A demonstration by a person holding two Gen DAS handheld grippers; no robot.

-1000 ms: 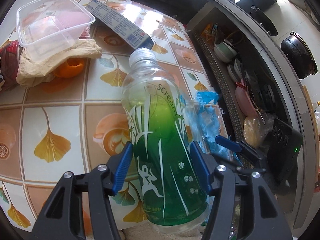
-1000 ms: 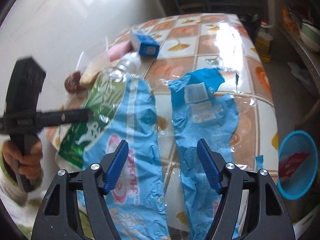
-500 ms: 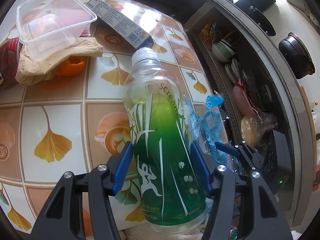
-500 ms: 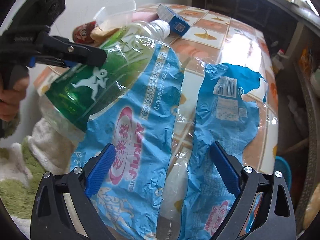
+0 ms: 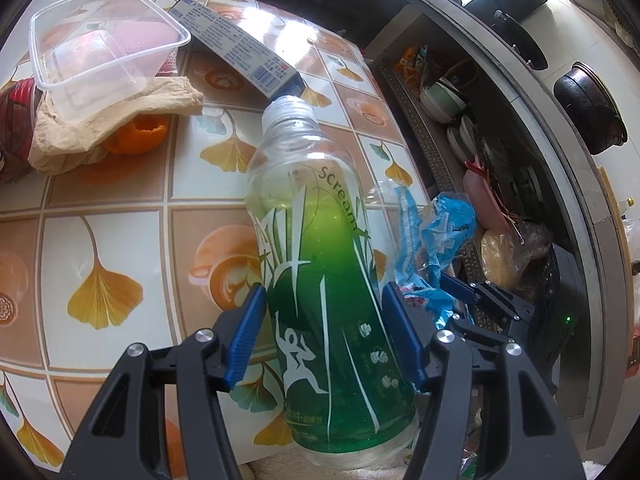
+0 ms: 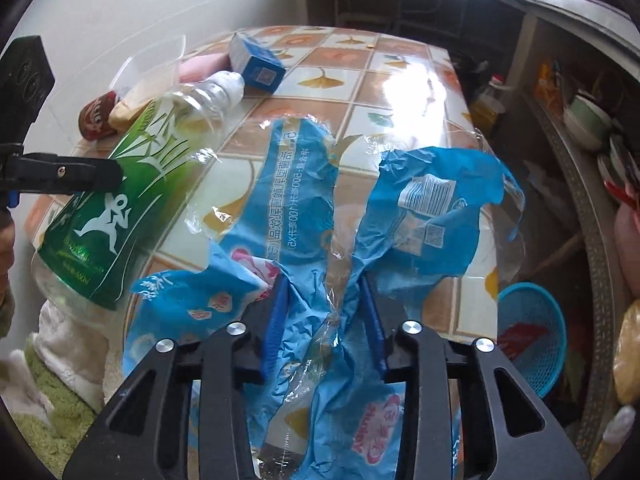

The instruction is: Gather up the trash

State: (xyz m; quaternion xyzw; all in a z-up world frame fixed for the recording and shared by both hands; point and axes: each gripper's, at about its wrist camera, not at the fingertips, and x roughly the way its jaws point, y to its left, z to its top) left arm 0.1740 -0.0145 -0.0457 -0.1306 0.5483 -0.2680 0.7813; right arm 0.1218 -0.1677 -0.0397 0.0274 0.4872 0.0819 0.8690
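My left gripper (image 5: 324, 334) is shut on a clear plastic bottle with a green label (image 5: 320, 248), held above the tiled table (image 5: 112, 216) with its uncapped neck pointing away. The bottle also shows in the right wrist view (image 6: 132, 196), at the left. My right gripper (image 6: 326, 318) is shut on a crumpled blue and clear plastic wrapper (image 6: 400, 208), which bunches between the jaws. In the left wrist view the wrapper (image 5: 432, 248) and right gripper (image 5: 476, 296) are just right of the bottle.
On the table's far side lie a clear plastic box (image 5: 104, 48), a beige crumpled bag (image 5: 100, 128), orange peel (image 5: 144, 136), a blue carton (image 5: 240, 48) and a red wrapper (image 6: 96, 118). A blue basket (image 6: 532, 336) stands on the floor at right. Shelves with dishes (image 5: 444, 100) are behind.
My right gripper has closed from wide open onto the blue wrapper, bunching it. My left gripper keeps its hold on the bottle, almost unmoved.
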